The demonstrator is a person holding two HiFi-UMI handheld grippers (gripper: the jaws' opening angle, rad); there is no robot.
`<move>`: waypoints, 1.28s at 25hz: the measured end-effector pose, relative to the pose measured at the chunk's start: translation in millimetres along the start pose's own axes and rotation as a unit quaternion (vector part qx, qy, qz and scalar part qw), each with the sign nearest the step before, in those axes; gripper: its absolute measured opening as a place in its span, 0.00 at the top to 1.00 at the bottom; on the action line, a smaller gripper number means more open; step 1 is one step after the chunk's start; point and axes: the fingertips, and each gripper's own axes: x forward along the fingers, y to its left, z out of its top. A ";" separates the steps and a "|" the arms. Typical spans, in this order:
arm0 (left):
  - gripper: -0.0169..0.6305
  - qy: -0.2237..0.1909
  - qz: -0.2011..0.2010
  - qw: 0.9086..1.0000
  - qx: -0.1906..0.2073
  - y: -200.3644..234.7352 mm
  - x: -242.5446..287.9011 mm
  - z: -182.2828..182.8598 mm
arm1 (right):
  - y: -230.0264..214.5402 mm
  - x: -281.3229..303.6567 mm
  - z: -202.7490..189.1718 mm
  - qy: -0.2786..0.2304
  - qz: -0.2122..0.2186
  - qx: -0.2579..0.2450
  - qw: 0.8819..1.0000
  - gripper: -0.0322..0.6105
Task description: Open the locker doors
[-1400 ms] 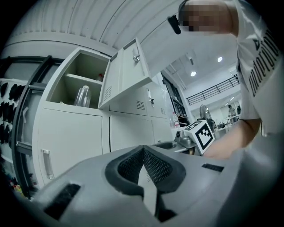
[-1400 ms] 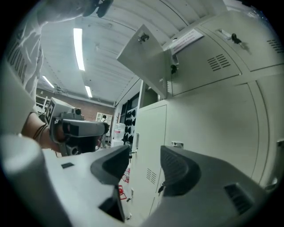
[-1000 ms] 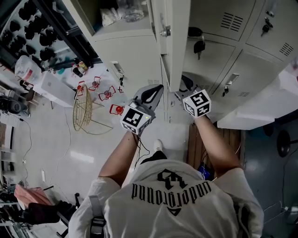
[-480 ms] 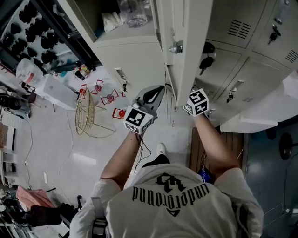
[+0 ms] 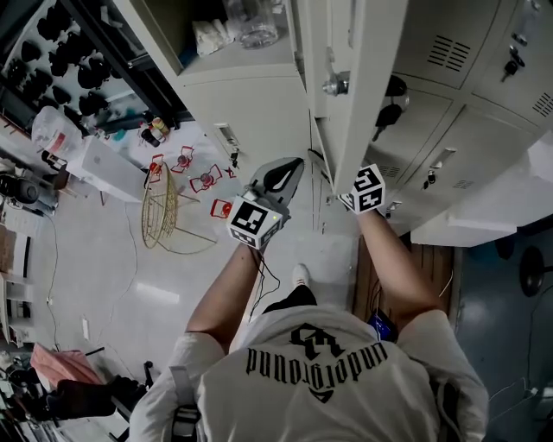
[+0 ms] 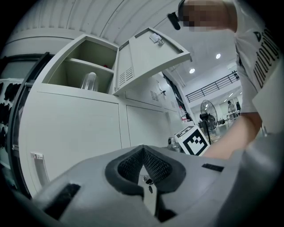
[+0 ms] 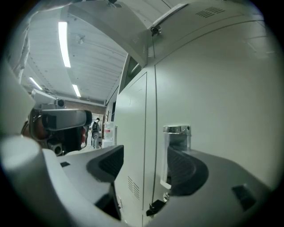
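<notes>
The grey locker bank (image 5: pixel 251 104) stands in front of me. One door (image 5: pixel 359 78) hangs open towards me, its round lock (image 5: pixel 335 85) on the side face. My right gripper (image 5: pixel 367 190) is at that door's lower edge, its jaws hidden there in the head view. In the right gripper view the right gripper (image 7: pixel 144 166) has its jaws opening wide, with a door edge (image 7: pixel 151 133) and a chrome-topped handle (image 7: pixel 176 129) between them, pads not pressing. My left gripper (image 5: pixel 278 179) hangs shut and empty, left of the door. Its pads (image 6: pixel 144 162) meet.
An open compartment (image 5: pixel 233 34) holds a clear jar (image 5: pixel 251 22). Closed doors with keys (image 5: pixel 389 112) lie to the right. A yellow wire frame (image 5: pixel 160 207) and red items (image 5: pixel 194 177) sit on the floor at left. A white tabletop (image 5: pixel 484 198) juts in at right.
The open door has swung further out towards me and fills more of the head view. The right gripper stays at its lower edge. The left gripper has barely moved.
</notes>
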 end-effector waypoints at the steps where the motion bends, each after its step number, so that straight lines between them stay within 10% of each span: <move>1: 0.96 -0.001 0.000 1.000 0.000 -0.7 -0.2 0.1 | 1.4 -0.5 0.1 -0.001 0.002 0.001 1.000 0.47; 32: 0.96 -0.018 -0.027 0.999 -0.002 -118.6 -4.3 28.8 | 47.6 -188.7 -15.7 -0.024 -0.085 -0.027 0.996 0.76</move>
